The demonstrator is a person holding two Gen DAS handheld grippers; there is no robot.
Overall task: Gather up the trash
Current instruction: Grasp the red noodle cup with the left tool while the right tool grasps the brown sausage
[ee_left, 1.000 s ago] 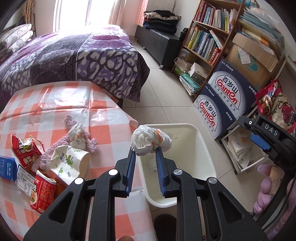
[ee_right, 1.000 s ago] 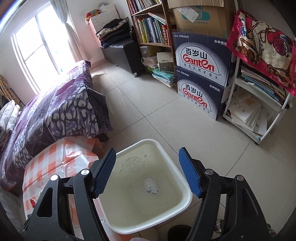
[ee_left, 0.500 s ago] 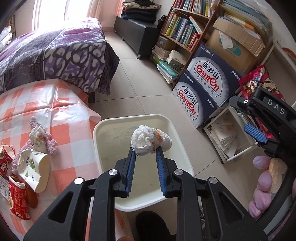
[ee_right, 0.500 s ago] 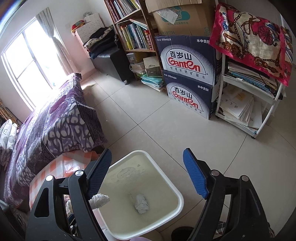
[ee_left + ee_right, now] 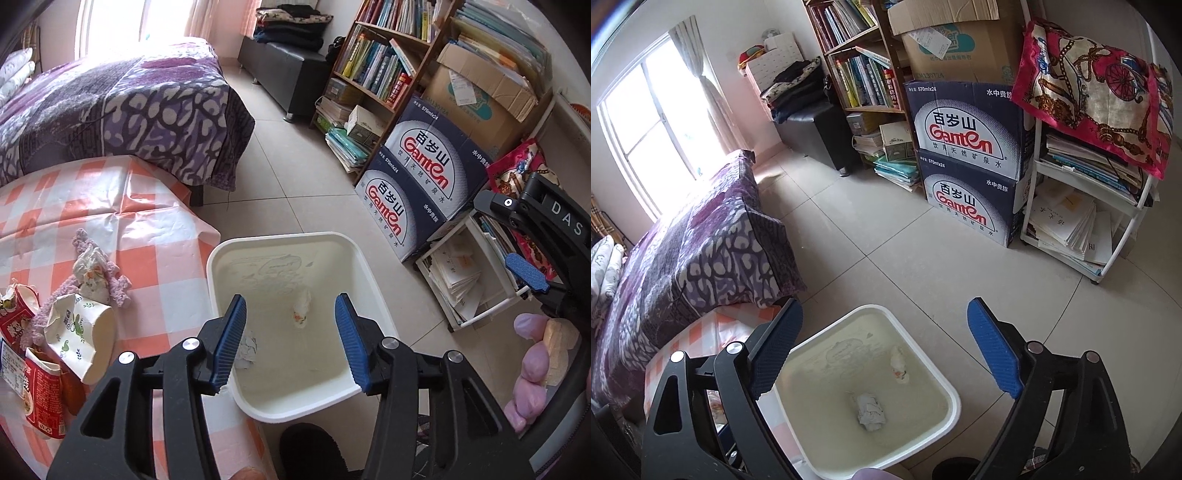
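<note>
My left gripper (image 5: 290, 299) hangs over the white bin (image 5: 280, 238) with its jaws opening and nothing between them. A white crumpled wrapper (image 5: 302, 308) lies inside the bin, apart from the pads, and a grey paper ball (image 5: 248, 349) lies nearer. More trash sits on the checked table: a torn paper cup (image 5: 79, 338), red snack packets (image 5: 42, 395) and a crumpled tissue (image 5: 92, 273). My right gripper (image 5: 886, 354) is above the same bin (image 5: 945, 384), jaws opening wide and empty. The wrapper (image 5: 899, 363) and the paper ball (image 5: 870, 406) lie below it.
The bin stands on the tiled floor against the table (image 5: 110, 206) edge. A purple bed (image 5: 122, 110) lies beyond the table. Stacked water cartons (image 5: 417, 188), a bookshelf (image 5: 384, 62) and a white rack of papers (image 5: 1082, 229) line the right side.
My left gripper swung from the table edge to over the bin, then let go of the white wrapper, which dropped inside. The right gripper's jaws spread wider.
</note>
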